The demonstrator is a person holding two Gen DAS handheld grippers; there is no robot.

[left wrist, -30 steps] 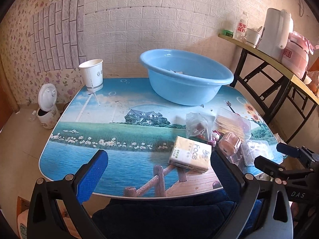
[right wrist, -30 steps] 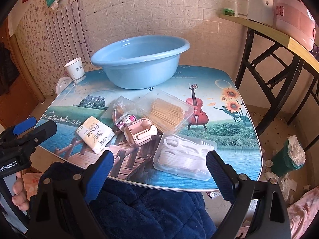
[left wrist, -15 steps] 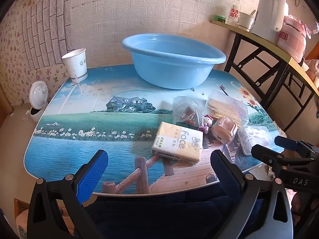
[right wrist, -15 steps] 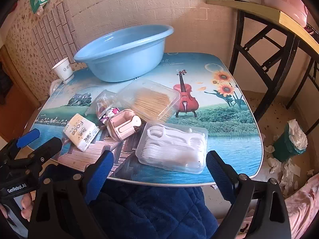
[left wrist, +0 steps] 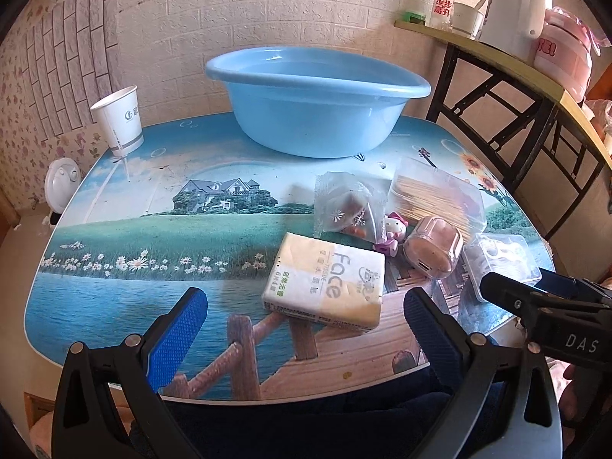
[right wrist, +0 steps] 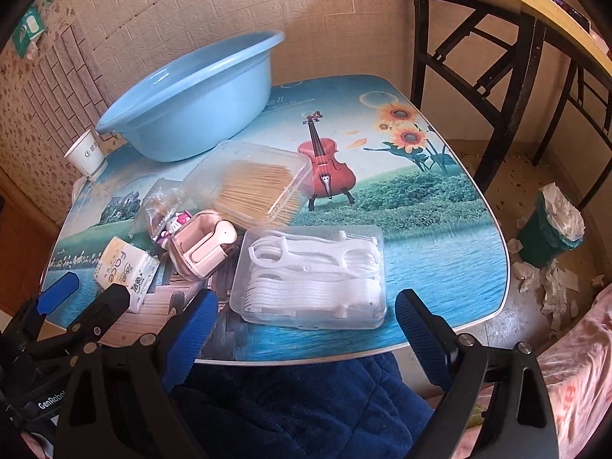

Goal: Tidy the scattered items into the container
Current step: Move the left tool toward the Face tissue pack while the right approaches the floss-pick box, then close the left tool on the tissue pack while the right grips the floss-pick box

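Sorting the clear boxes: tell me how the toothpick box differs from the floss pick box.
The toothpick box holds tan sticks; the floss pick box holds white picks. The toothpick box lies nearer the basin, the floss pick box by the table's near edge, before the right gripper. Both are clear, closed plastic.

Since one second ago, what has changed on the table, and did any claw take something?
Both claws moved forward and lower toward the items: the left claw now faces the tissue pack, the right claw the clear box of floss picks. Both are open and hold nothing. The items, the blue basin and the paper cup stayed in place.
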